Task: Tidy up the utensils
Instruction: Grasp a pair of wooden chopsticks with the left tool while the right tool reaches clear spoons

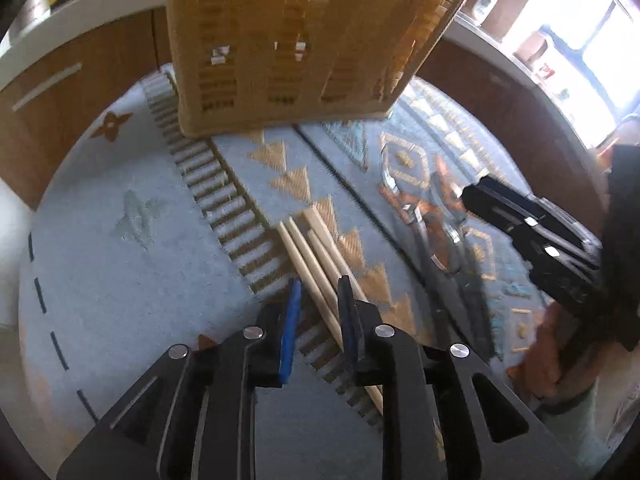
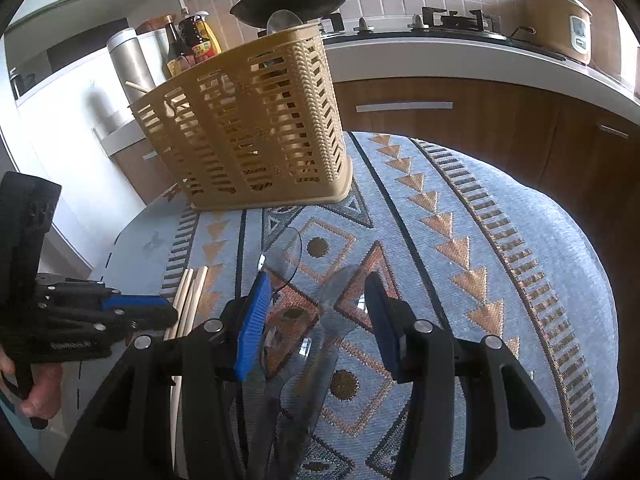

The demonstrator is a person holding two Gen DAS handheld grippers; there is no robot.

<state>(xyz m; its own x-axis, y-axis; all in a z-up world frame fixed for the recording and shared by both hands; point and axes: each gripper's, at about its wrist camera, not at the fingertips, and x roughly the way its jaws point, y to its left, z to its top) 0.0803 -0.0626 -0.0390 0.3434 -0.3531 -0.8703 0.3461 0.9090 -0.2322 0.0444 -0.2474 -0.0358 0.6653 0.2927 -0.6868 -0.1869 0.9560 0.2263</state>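
- Gathering the pale wooden chopsticks [image 1: 316, 256] is the step in hand, as I judge it: the left gripper [image 1: 320, 292] straddles the bundle with its blue pads partly apart, not visibly pressing the wood, so nothing is gripped yet.
- Centre the jaws across all the sticks before clenching; they fan out slightly, and an off-centre pinch would likely leave one behind on the patterned blue-grey woven cloth [image 1: 132, 264].
- The chopsticks lie towards the cloth's left edge, well short of the tan slotted plastic basket [image 2: 248, 128] standing at its far edge.
- The right gripper [image 2: 316, 320] hovers released over the clear plastic spoons [image 2: 304, 312] at mid-cloth, jaws either side without gripping.
- Keep it still, so the two grippers do not collide.
- Lift the sticks level and drop them tips-down into a basket compartment; which one I cannot tell.
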